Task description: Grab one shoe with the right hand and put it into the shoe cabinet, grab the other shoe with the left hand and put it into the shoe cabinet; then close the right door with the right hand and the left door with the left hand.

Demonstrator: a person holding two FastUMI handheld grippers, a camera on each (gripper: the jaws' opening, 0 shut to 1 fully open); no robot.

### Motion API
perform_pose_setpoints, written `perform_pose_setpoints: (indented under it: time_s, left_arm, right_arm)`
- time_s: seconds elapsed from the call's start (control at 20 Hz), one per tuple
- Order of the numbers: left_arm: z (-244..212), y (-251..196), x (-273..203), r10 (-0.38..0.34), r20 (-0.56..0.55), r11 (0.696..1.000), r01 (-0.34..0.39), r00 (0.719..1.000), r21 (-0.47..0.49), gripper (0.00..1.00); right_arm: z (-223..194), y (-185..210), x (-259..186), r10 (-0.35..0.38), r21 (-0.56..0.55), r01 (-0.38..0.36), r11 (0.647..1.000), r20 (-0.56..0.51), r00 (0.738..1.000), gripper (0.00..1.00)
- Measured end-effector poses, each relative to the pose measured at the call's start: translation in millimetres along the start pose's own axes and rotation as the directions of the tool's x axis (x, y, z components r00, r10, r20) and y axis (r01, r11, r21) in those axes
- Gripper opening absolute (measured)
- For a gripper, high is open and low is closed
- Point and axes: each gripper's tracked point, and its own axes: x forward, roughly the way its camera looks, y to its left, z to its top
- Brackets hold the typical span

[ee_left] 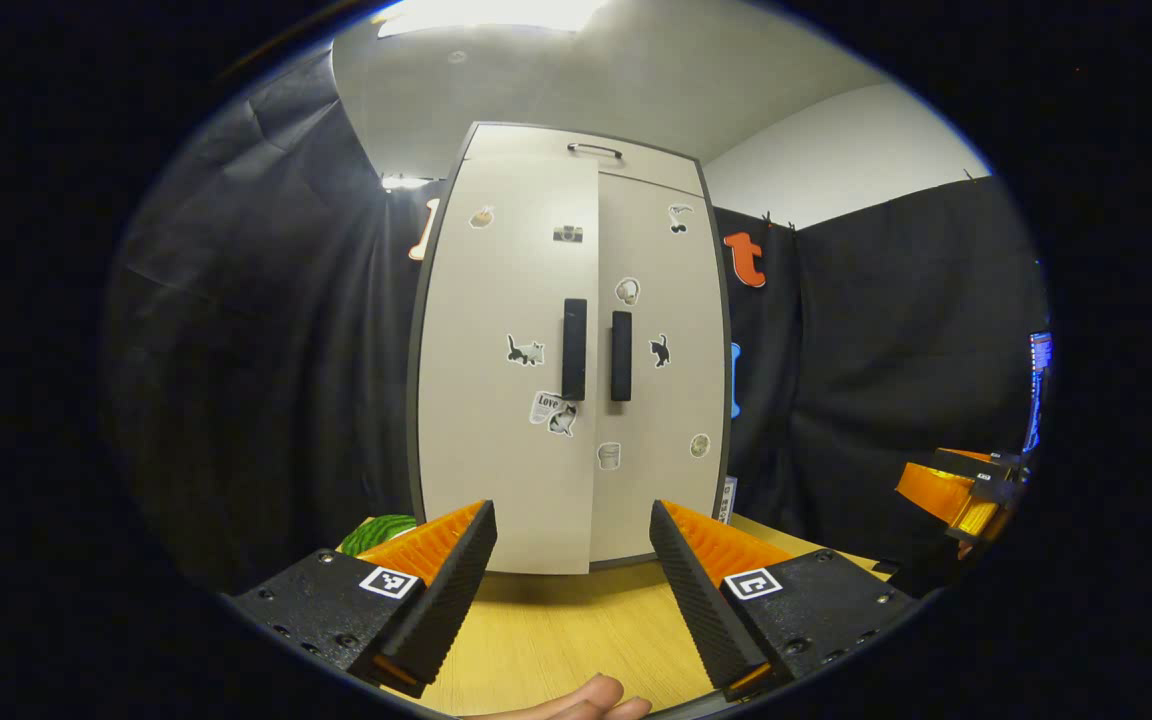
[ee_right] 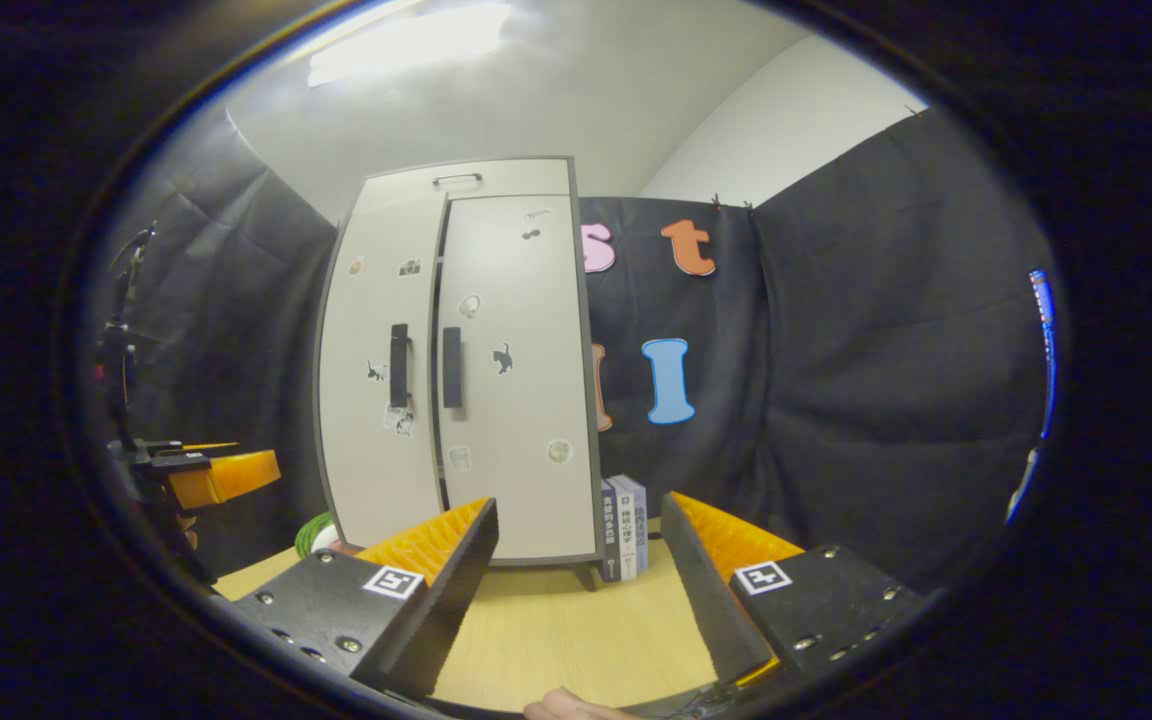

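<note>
The shoe cabinet [ee_left: 576,350] stands upright on the wooden table, pale with dark edges and small stickers. Both doors are shut, and two dark vertical handles [ee_left: 596,350] meet at the middle. My left gripper [ee_left: 572,545] hangs open in front of the cabinet, a short way back, with nothing between its fingers. In the right gripper view the cabinet [ee_right: 461,360] stands to the left of centre, doors shut. My right gripper [ee_right: 576,545] is open and holds nothing. The shoes are hidden.
A wooden table [ee_left: 576,630] carries the cabinet. A green striped ball [ee_left: 381,532] lies at the cabinet's left foot. Several books [ee_right: 626,540] stand against its right side. The other gripper [ee_left: 966,490] shows far right in the left gripper view. A fingertip [ee_left: 586,700] shows at the bottom.
</note>
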Motion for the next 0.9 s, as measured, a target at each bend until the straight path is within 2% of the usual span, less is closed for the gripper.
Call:
perform_pose_setpoints:
  time_s: [0.25,0.35,0.4,0.6,0.85,0.9]
  left_arm:
    - [-16,12,-19,0.017,-0.05,1.0,-0.018,0.999,-0.017,0.96]
    - [-21,21,-21,0.04,-0.066,0.999,-0.041,0.997,-0.011,0.96]
    - [-21,26,-22,0.052,-0.069,0.999,-0.053,0.996,-0.007,0.96]
    - [-15,37,-20,0.091,-0.051,0.996,-0.092,0.995,-0.005,0.96]
    - [-12,29,-18,0.076,-0.033,0.997,-0.077,0.997,-0.021,0.96]
    - [-12,29,-19,0.073,-0.026,0.997,-0.074,0.997,-0.024,0.94]
  right_arm:
    - [7,25,2,0.038,-0.02,-0.038,0.999,0.004,0.999,0.96]
    - [7,28,4,0.03,-0.042,-0.03,0.999,-0.001,1.0,0.97]
    - [7,31,4,0.033,-0.045,-0.033,0.998,0.001,0.999,0.95]
    - [8,40,1,0.07,-0.02,-0.07,0.997,0.002,0.998,0.97]
    - [11,32,-2,0.065,-0.031,-0.064,0.997,0.033,0.997,0.96]
    - [9,34,-3,0.071,-0.036,-0.07,0.997,0.03,0.997,0.96]
